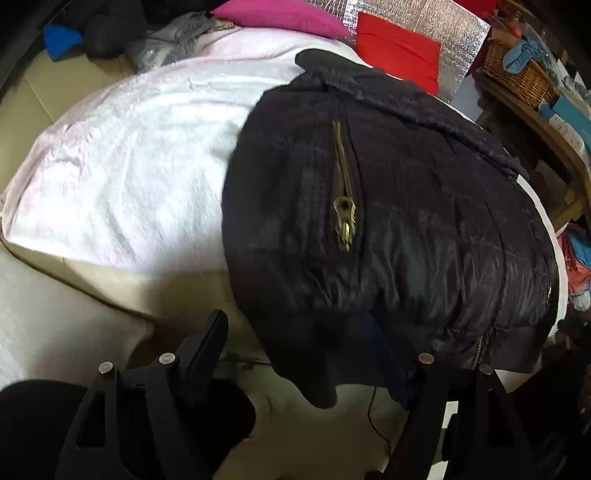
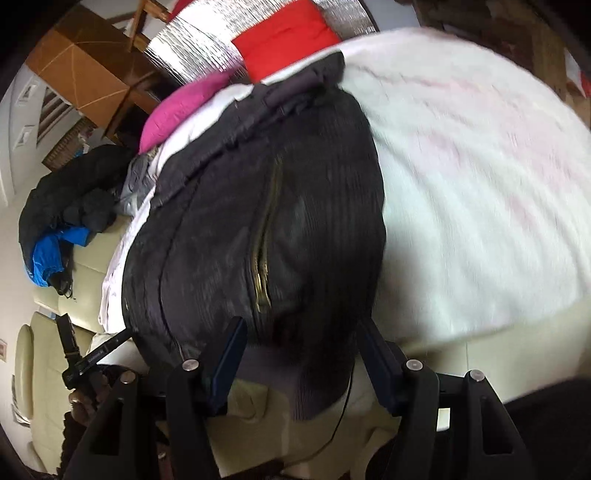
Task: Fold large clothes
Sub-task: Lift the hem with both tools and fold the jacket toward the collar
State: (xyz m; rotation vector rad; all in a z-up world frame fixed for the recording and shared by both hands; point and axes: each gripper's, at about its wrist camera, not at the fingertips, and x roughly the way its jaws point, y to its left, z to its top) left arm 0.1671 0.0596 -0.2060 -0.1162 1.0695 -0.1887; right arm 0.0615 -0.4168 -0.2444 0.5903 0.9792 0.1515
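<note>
My left gripper [image 1: 299, 354] has its jaws spread wide, the near hem of the black puffer jacket [image 1: 406, 221] hanging down between them. My right gripper [image 2: 301, 343] is parted too, straddling the same hem. The jacket lies folded on the white blanket [image 1: 140, 158] covering the bed, brass zipper [image 1: 345, 206] up, with pink pillow [image 1: 280, 14] and red pillow [image 1: 399, 48] beyond.

Cream sofa [image 1: 55, 295] — wooden shelving [image 1: 546, 122]
</note>
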